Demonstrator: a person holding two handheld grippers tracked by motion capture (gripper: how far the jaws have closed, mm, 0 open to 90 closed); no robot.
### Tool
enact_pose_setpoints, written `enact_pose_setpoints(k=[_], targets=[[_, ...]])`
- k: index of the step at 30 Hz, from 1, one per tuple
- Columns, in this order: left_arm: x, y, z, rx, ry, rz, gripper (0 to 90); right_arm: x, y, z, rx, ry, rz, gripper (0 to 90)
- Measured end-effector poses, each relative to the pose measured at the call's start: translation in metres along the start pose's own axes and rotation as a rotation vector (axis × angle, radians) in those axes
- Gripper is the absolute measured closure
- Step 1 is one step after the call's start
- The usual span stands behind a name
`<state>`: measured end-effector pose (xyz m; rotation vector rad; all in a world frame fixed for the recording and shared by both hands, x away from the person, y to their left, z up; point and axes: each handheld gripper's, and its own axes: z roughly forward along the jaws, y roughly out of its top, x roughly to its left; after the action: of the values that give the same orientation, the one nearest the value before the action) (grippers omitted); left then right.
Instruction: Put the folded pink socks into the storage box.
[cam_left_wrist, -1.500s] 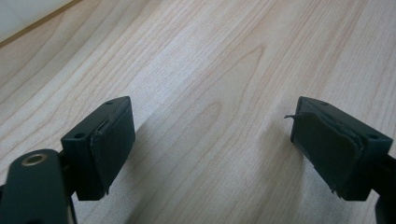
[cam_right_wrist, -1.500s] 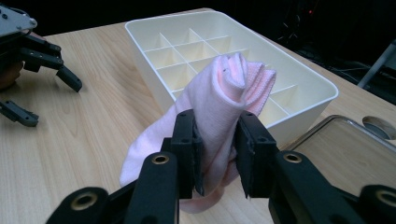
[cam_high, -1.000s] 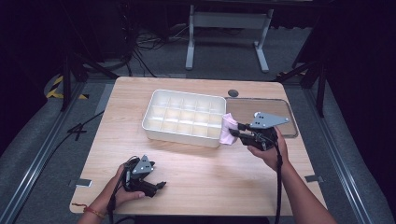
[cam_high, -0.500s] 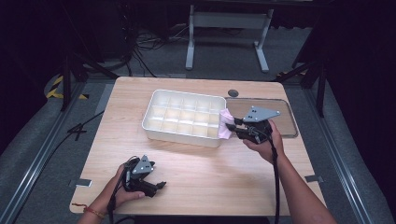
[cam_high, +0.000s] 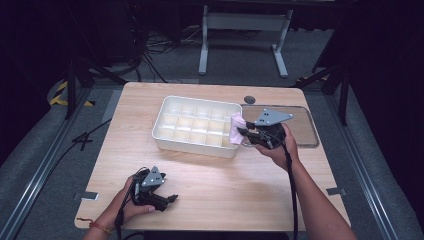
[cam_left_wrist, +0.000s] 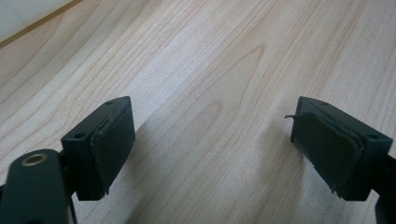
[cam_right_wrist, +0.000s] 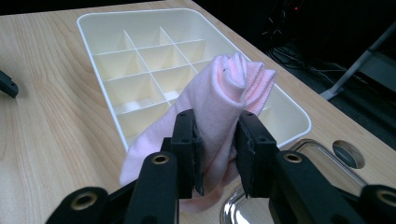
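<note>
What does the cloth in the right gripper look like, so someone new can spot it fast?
Start at the wooden table and find the white divided tray near its middle. At the tray's right end, the right gripper pinches a pink cloth between its black jaws. It is soft, folded and pale pink, the only fabric there, amid hard white plastic, bare wood and a clear lid.
</note>
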<state>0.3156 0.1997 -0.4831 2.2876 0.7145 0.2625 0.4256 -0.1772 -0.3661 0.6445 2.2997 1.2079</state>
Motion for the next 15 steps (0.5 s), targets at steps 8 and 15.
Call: enact_pose_setpoints(k=[8, 15], targets=[[0.000, 0.000, 0.000, 0.000, 0.000, -0.001, 14.1, 0.000, 0.003, 0.011, 0.021, 0.001, -0.008, 70.8], [0.000, 0.000, 0.000, -0.002, -0.001, -0.001, 14.2, 0.001, 0.008, 0.021, 0.053, -0.007, -0.022, 70.8]])
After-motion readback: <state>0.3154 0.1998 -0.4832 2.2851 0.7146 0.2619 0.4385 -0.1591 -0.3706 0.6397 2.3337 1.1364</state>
